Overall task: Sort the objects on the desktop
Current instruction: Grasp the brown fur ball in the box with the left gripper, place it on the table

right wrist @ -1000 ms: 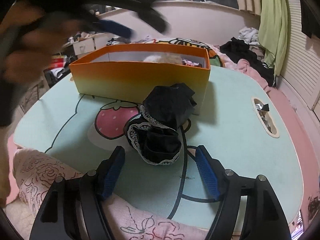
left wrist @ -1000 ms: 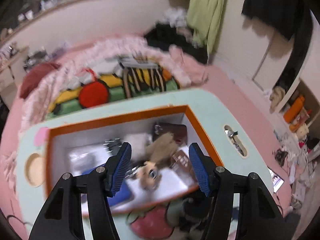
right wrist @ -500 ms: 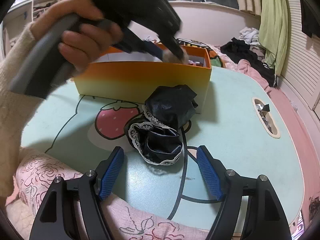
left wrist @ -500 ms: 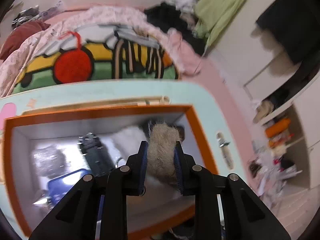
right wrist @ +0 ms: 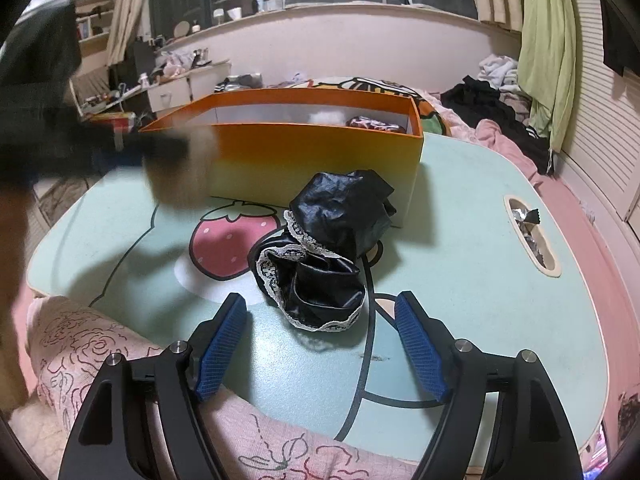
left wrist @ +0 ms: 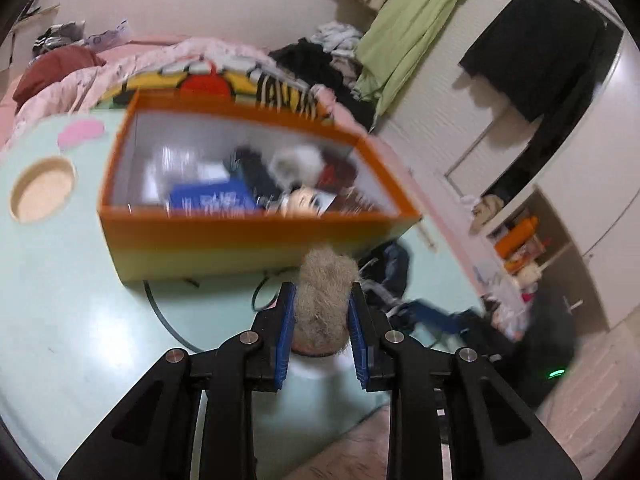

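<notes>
My left gripper (left wrist: 322,300) is shut on a beige furry ball (left wrist: 325,300), held above the mint table (left wrist: 72,300) in front of the orange box (left wrist: 256,236). Seen from the right wrist, that ball (right wrist: 180,168) is a blur at the left beside the box (right wrist: 320,156). The box holds a blue card (left wrist: 212,200), a white fluffy ball (left wrist: 298,162), a small doll head (left wrist: 304,200) and dark items. My right gripper (right wrist: 320,320) stands open just before a black lace-trimmed cloth (right wrist: 316,256) lying on the table (right wrist: 480,280), nothing between its fingers.
A round hole (left wrist: 42,190) sits in the table's left end, and a slot with foil wrappers (right wrist: 530,232) in its right end. A pink rose-print cloth (right wrist: 120,360) lies under my right gripper. A bed with clothes (right wrist: 492,108) lies beyond the table.
My left gripper closed on the furry ball inside the box, then lifted it out and drew back over the table in front of the box. The right gripper stayed put.
</notes>
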Demonstrator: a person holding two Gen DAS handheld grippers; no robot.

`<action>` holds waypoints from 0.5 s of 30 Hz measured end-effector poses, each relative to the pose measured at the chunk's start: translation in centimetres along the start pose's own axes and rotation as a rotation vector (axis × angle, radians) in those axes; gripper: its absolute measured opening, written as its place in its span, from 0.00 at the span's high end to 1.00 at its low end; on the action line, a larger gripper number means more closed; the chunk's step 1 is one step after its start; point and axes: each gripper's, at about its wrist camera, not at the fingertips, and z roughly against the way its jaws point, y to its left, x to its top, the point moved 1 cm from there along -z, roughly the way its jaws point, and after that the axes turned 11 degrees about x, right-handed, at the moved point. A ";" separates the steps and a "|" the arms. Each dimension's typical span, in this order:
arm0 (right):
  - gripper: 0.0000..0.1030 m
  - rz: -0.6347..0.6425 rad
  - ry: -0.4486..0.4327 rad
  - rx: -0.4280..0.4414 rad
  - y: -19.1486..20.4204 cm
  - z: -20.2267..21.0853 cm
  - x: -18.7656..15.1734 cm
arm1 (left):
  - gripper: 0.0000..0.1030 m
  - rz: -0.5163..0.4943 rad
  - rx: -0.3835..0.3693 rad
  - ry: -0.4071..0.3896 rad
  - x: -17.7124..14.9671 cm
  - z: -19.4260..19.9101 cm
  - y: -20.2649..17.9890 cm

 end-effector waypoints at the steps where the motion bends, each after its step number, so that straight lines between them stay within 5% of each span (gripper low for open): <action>1: 0.25 0.000 0.000 -0.001 0.0 0.0 0.0 | 0.74 0.002 0.019 -0.018 0.1 -0.5 0.0; 3: 0.25 0.000 0.000 0.000 0.0 0.0 0.0 | 0.59 0.011 0.046 -0.073 0.4 -0.7 -0.1; 5: 0.25 -0.001 0.000 0.000 0.1 0.0 0.0 | 0.28 0.024 0.031 -0.100 0.1 0.1 0.0; 8: 0.25 -0.001 -0.001 0.000 0.0 -0.1 0.0 | 0.22 -0.065 0.069 -0.127 -1.3 1.7 0.0; 12: 0.25 -0.002 -0.002 0.000 0.0 -0.1 0.0 | 0.19 -0.260 0.307 -0.044 -4.5 -0.4 -0.5; 13: 0.25 -0.001 -0.002 0.000 0.0 -0.1 0.0 | 0.15 -0.317 0.384 -0.113 -5.1 -0.6 -1.0; 15: 0.25 0.001 -0.001 -0.005 0.0 -0.1 0.0 | 0.13 -0.267 0.377 -0.122 -4.9 -0.9 -1.0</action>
